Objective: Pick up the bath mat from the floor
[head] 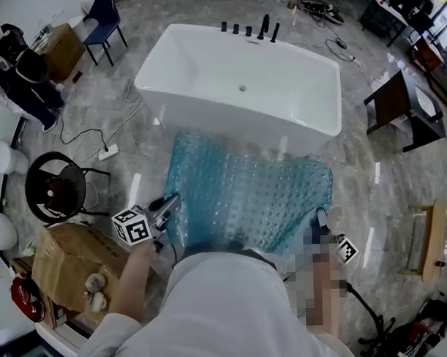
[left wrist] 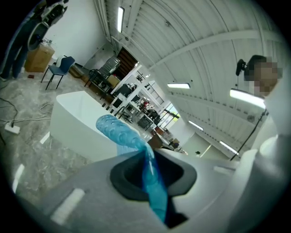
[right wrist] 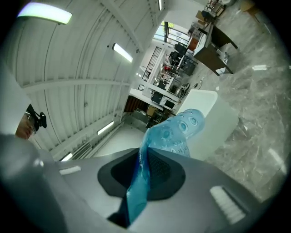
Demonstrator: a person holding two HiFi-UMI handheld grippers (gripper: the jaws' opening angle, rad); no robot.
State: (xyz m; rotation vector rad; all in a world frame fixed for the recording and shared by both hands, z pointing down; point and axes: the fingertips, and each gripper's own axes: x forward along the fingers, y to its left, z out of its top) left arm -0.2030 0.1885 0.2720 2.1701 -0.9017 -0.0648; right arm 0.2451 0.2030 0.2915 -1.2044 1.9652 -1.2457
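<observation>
Mat point(head: 246, 199) slopes from the tub point(head: 205, 72) at 12 o'clock up to me; my left gripper point(head: 168, 205) at 8 and right gripper point(head: 321, 219) at 4 each clamp a near corner; a jerk could pull its thin edge free, I think.

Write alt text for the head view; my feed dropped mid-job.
A blue bath mat is held by its two near corners, the left gripper and the right gripper each with jaws shut on it, spread before a white bathtub. A cardboard box stands at the left.
</observation>
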